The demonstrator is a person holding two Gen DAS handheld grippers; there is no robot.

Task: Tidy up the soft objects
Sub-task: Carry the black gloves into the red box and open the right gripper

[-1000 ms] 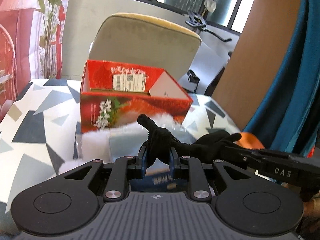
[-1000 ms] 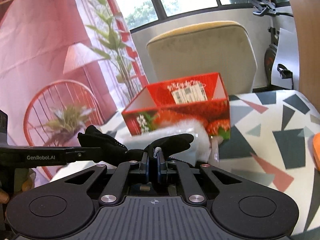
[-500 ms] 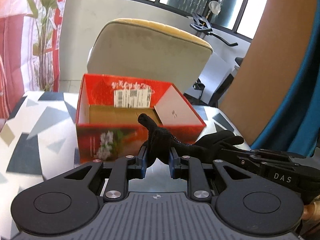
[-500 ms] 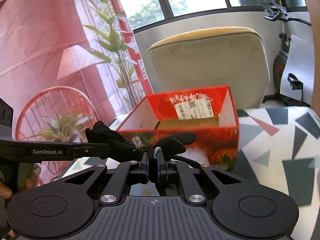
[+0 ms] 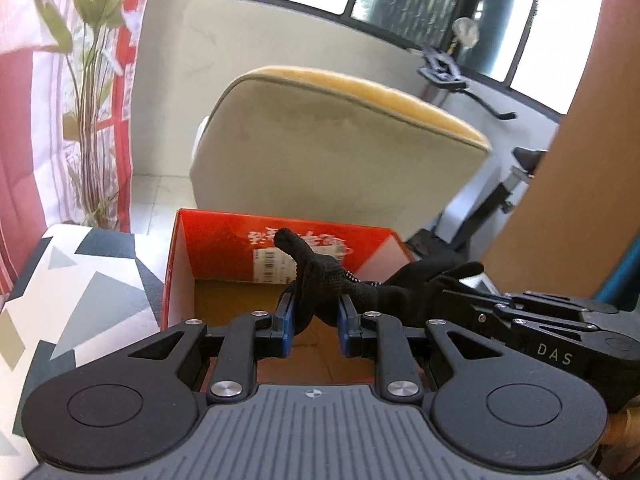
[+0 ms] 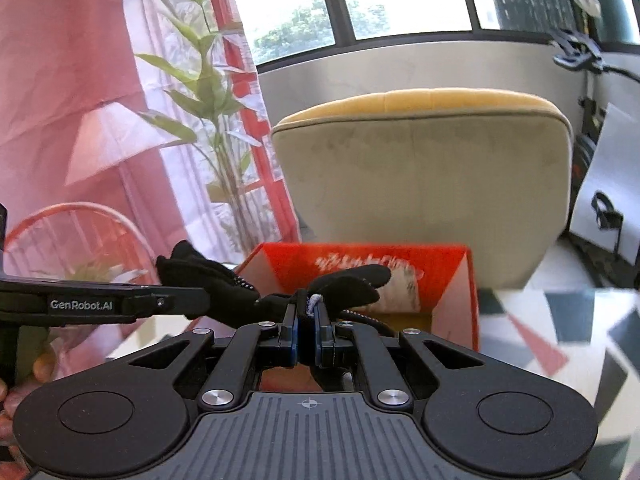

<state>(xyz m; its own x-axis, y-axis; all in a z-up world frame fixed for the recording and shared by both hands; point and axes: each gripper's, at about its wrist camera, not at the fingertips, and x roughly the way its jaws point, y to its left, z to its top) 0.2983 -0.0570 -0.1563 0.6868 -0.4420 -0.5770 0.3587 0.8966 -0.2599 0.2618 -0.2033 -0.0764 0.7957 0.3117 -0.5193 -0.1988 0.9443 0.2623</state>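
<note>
A black knit glove [image 5: 324, 280] is stretched between my two grippers. My left gripper [image 5: 314, 316] is shut on one end of it. My right gripper [image 6: 306, 322] is shut on the other end [image 6: 352, 284]. Both hold the glove in the air over the open top of a red cardboard box [image 5: 224, 248] with a white barcode label inside. The box shows in the right wrist view [image 6: 456, 280] too. The brown box floor [image 5: 224, 300] shows below the glove and looks bare.
The box stands on a table with a white, grey and black triangle-pattern cloth [image 5: 88, 280]. A beige and yellow padded chair [image 5: 336, 152] is behind the box. A plant [image 6: 208, 92] and red curtain stand at the left.
Both grippers have carried the glove forward and up from the near side of the box to above its open top. The white fluffy item and the box front have dropped out of view.
</note>
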